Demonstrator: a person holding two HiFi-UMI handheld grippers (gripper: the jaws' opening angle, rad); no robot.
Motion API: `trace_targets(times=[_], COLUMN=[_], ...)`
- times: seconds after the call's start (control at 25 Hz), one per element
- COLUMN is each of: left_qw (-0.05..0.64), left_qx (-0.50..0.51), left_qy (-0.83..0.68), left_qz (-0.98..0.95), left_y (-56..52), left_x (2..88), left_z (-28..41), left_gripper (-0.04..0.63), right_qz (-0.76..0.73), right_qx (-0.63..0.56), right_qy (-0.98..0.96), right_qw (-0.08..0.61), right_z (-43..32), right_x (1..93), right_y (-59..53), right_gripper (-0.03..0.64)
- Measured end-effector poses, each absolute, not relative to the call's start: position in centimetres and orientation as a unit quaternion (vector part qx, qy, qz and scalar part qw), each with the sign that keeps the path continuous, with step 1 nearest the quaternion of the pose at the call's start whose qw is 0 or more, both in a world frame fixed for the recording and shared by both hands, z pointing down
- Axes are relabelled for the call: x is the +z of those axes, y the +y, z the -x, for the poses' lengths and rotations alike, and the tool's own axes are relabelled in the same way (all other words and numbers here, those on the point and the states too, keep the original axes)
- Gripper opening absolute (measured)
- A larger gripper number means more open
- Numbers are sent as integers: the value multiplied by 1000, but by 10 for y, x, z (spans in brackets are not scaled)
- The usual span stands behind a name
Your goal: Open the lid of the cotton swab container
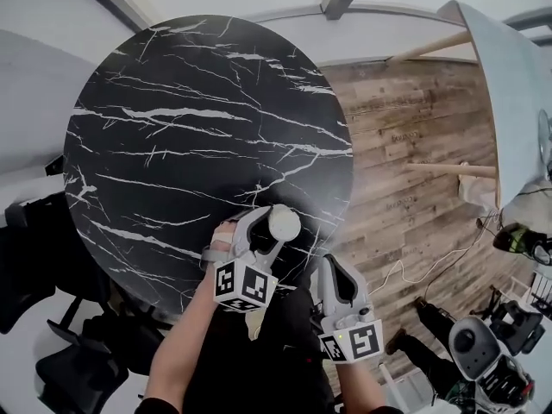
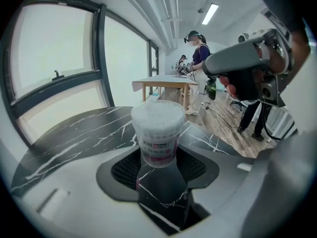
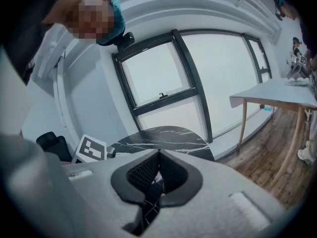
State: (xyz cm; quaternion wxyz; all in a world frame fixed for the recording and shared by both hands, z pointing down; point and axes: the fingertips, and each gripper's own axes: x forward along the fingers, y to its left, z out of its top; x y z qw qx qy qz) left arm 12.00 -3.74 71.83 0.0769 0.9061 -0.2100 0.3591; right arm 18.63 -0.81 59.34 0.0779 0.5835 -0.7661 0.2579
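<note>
Cotton swab container (image 2: 157, 133) stands upright between your left gripper's (image 1: 272, 231) pads, which clasp its lower body above the near edge of the black marble table (image 1: 172, 128), leaving the lid (image 2: 157, 111) exposed. Your right gripper (image 3: 158, 178), jaws together and empty, waits alongside.

Office-like workroom — big windows (image 2: 54, 48), plank floor (image 1: 414, 145), worktable (image 2: 163, 80), strip light (image 2: 210, 14)

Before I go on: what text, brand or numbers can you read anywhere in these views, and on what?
"XIN": on the label of the round clear plastic cotton swab container; the rest of that label is too blurred to read.
Black-and-white square marker cubes: patterns only, no words.
</note>
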Motion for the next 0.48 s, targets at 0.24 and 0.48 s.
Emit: trace_targets(times=[0.24, 0.48], left_qw=[81, 90], left_qx=[359, 337], left_qy=[-170, -176], left_qz=[-914, -920], left_y=[3, 27], left_x=[677, 617], left_z=[-98, -77], left_gripper=[235, 236], right_qz=[-573, -564], right_qx=[238, 218], right_qy=[-780, -792], right_qw=[81, 83], right_z=[-168, -142], right_x=[559, 519], right_y=[5, 31], right_gripper=[-2, -2])
